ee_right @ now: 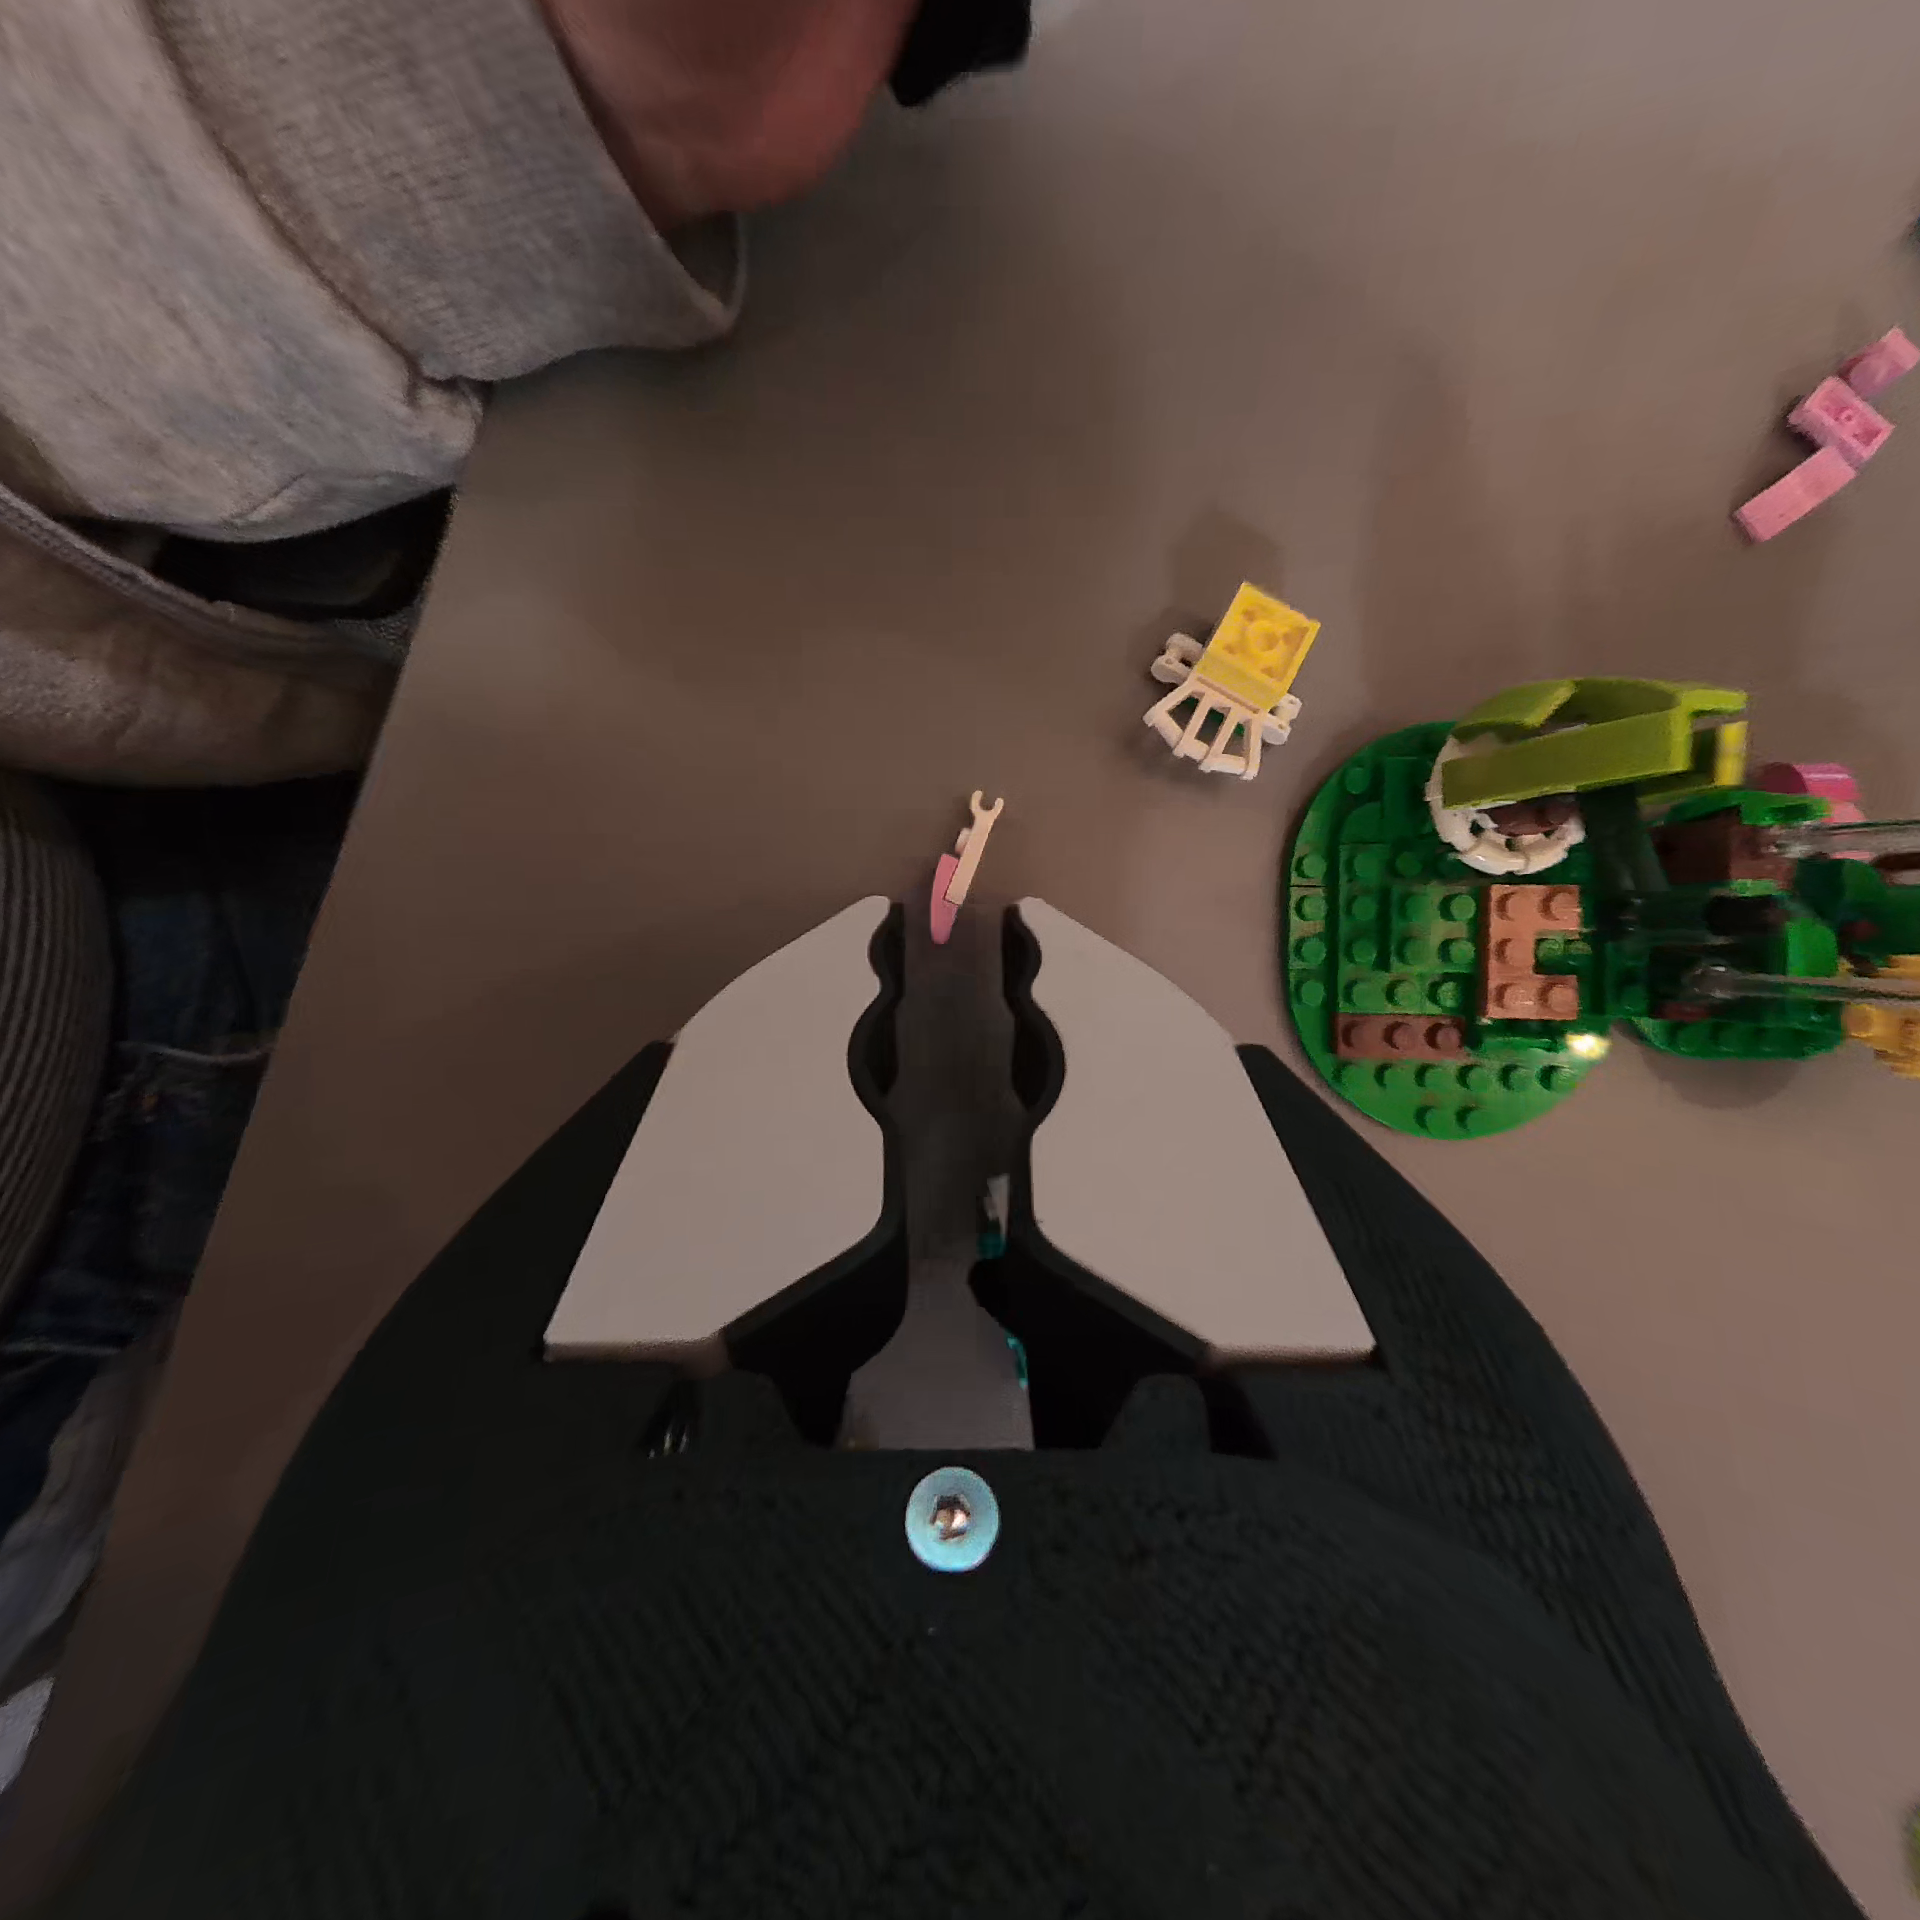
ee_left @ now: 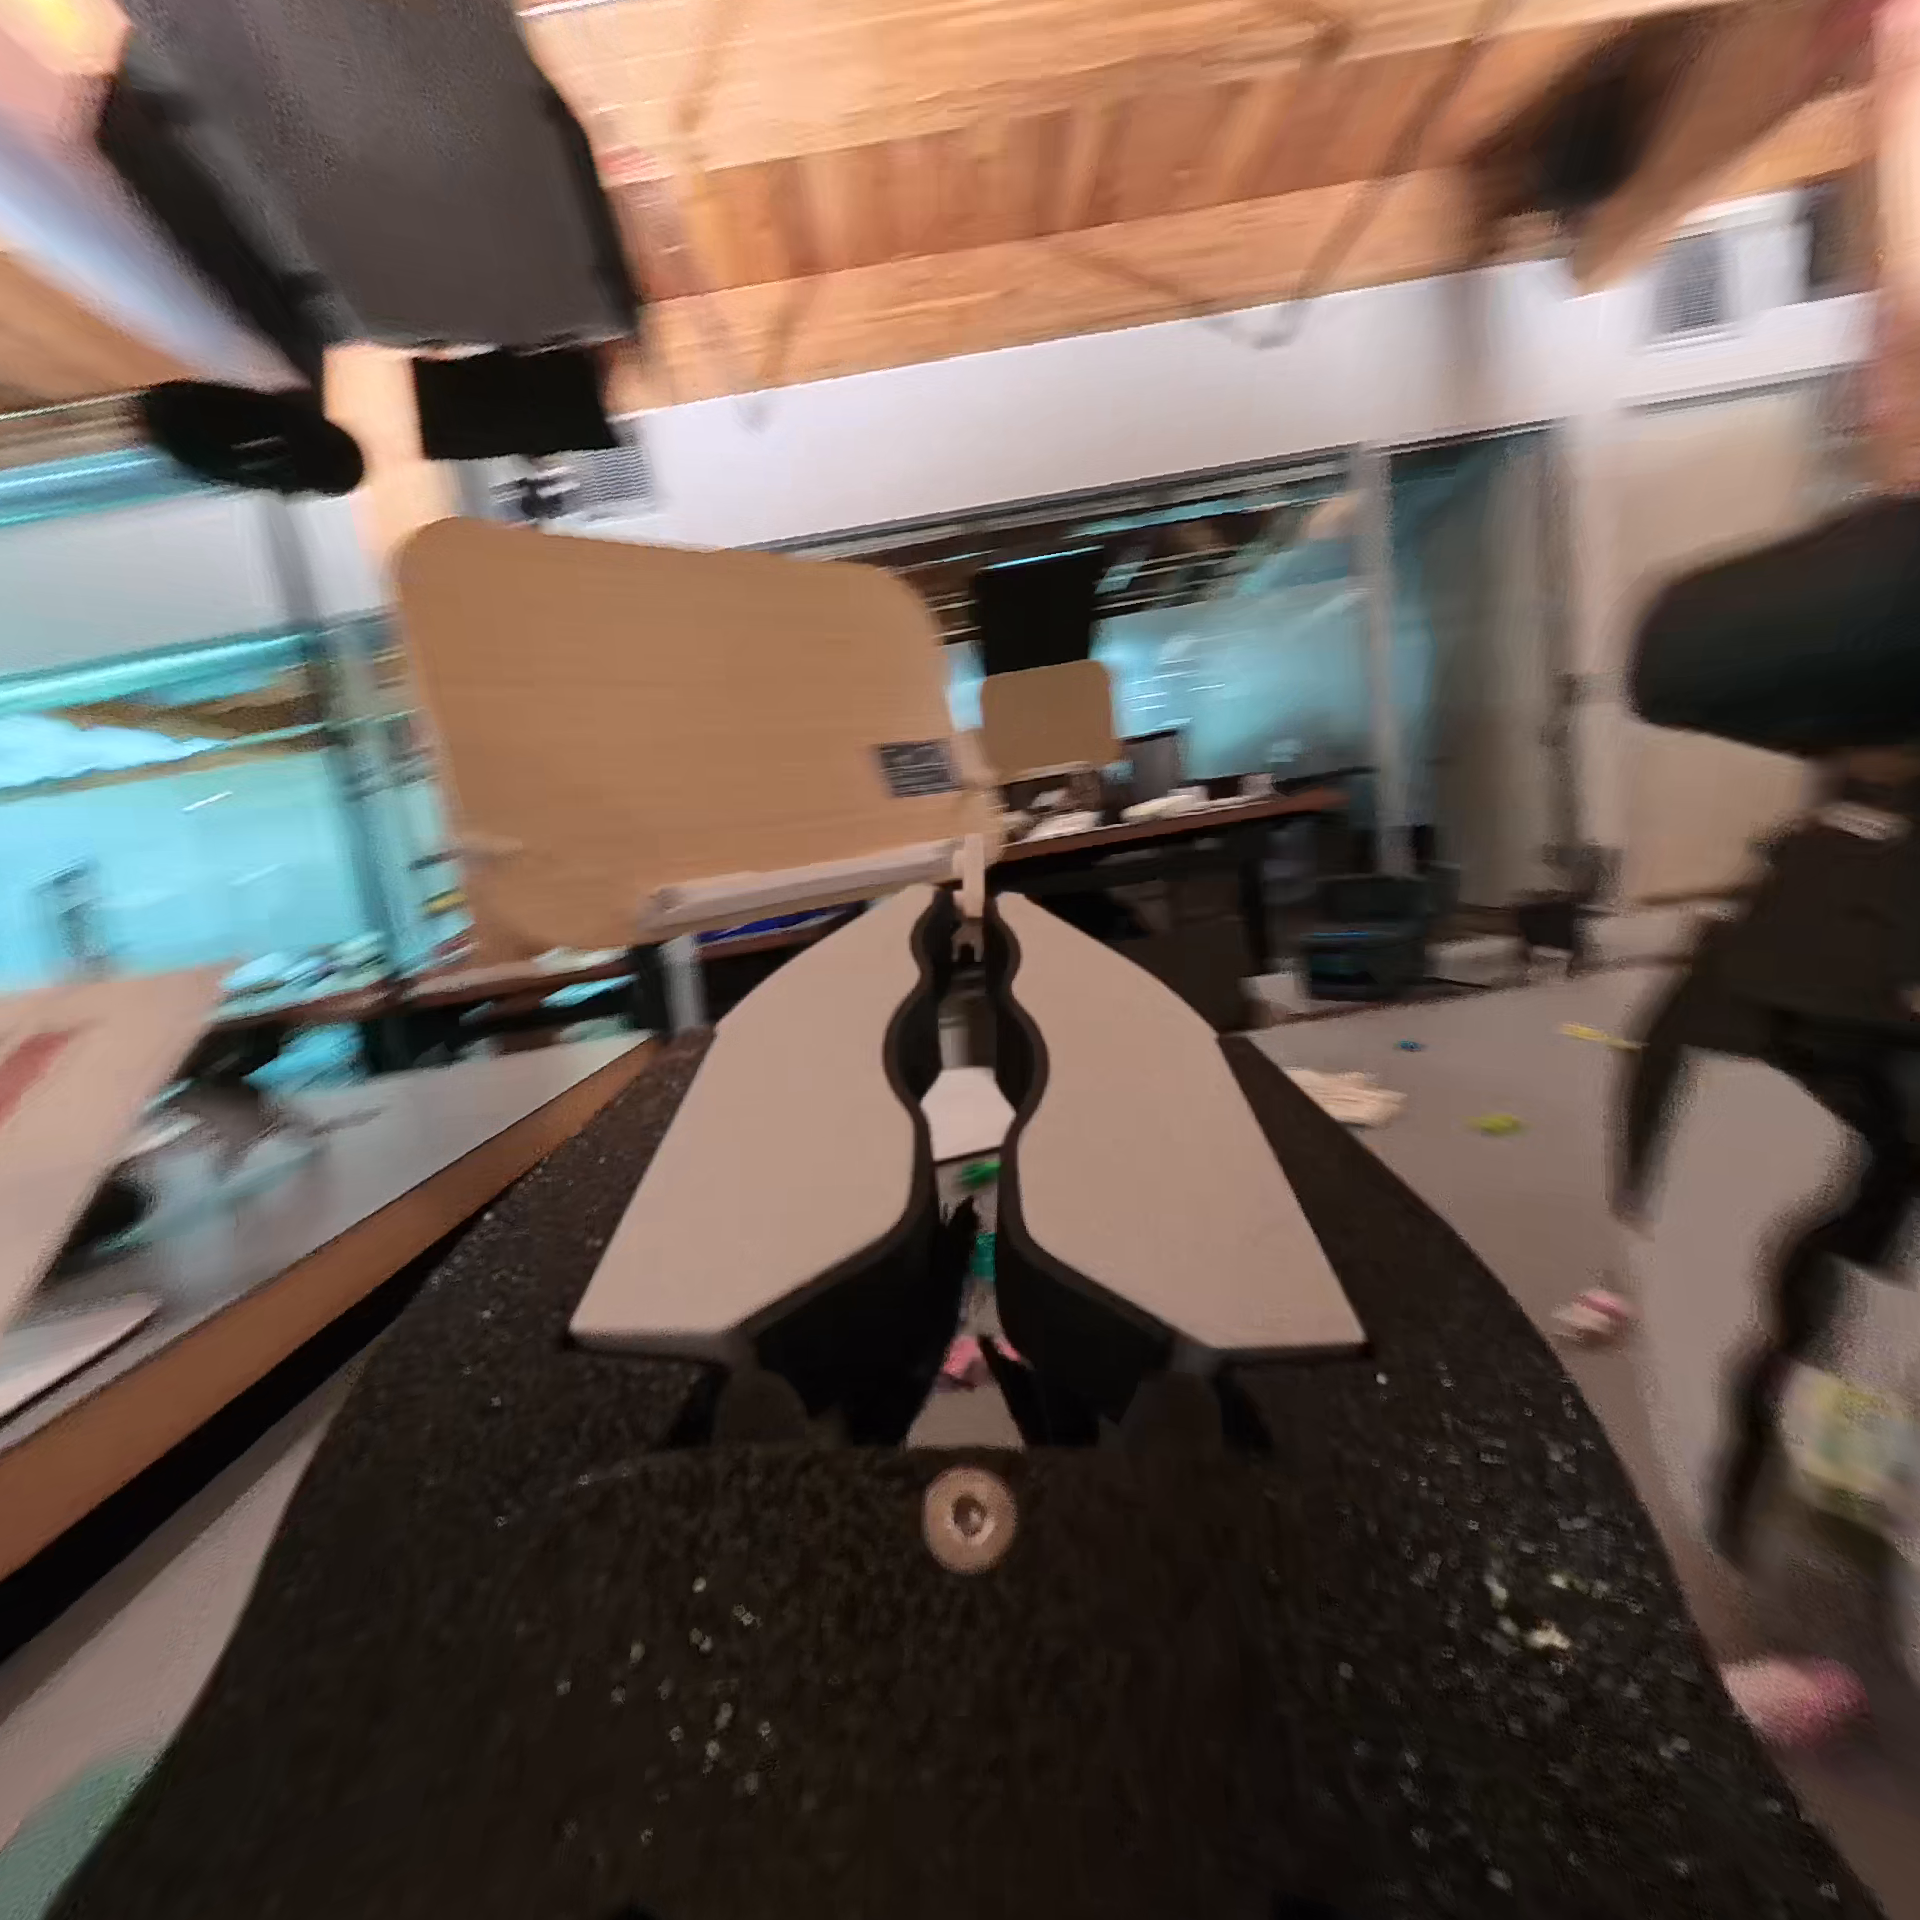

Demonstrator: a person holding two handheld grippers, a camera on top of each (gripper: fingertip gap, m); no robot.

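Fingers (ee_right: 1049, 940) of your right gripper (ee_right: 951, 914) are standing spread around a pink-and-cream piece (ee_right: 961, 868), well left of the green baseplate (ee_right: 1382, 935); your left gripper (ee_left: 971, 920) is pinching a cream clip piece (ee_left: 971, 883) aloft.

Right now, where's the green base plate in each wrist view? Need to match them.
Left wrist view: not in it.
Right wrist view: green base plate at the right side, about mid-height, lying on the table to the right of the fingertips.
Shared landmark: the grey tabletop.
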